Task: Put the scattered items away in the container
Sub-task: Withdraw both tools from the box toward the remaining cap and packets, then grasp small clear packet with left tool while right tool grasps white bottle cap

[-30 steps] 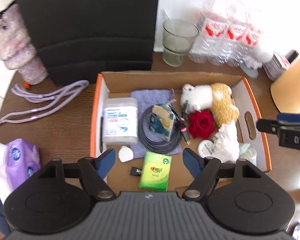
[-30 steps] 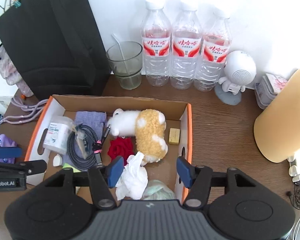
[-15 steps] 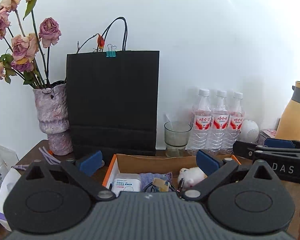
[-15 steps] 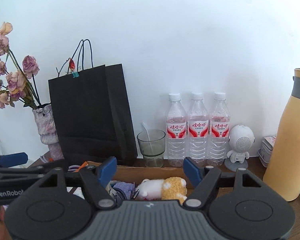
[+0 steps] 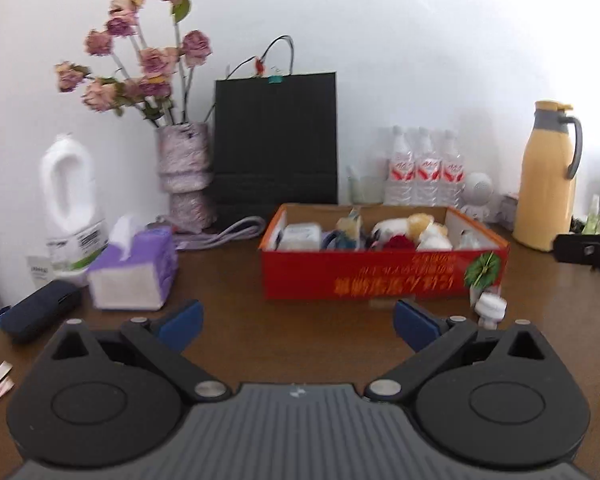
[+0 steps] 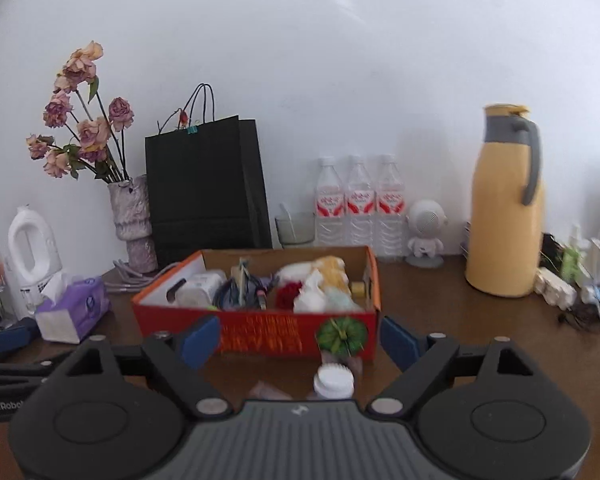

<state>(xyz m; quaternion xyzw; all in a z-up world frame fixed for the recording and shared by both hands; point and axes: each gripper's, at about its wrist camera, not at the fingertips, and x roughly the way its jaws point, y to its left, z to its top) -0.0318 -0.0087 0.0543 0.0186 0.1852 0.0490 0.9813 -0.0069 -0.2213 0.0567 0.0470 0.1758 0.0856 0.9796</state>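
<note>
A red cardboard box stands on the brown table, also in the right wrist view. It holds a plush toy, a red rose, a coiled cable, a white wipes pack and crumpled tissue. A small white-capped bottle stands on the table in front of the box, also in the left wrist view. My left gripper is open and empty, well back from the box. My right gripper is open and empty, just behind the bottle.
Along the wall stand a vase of dried roses, a black paper bag, a glass, three water bottles, a white robot figure and a yellow jug. A purple tissue pack and white detergent bottle are left.
Both grippers have pulled back and tilted up from over the box to a low, level view from the table's front. Both stay open and empty.
</note>
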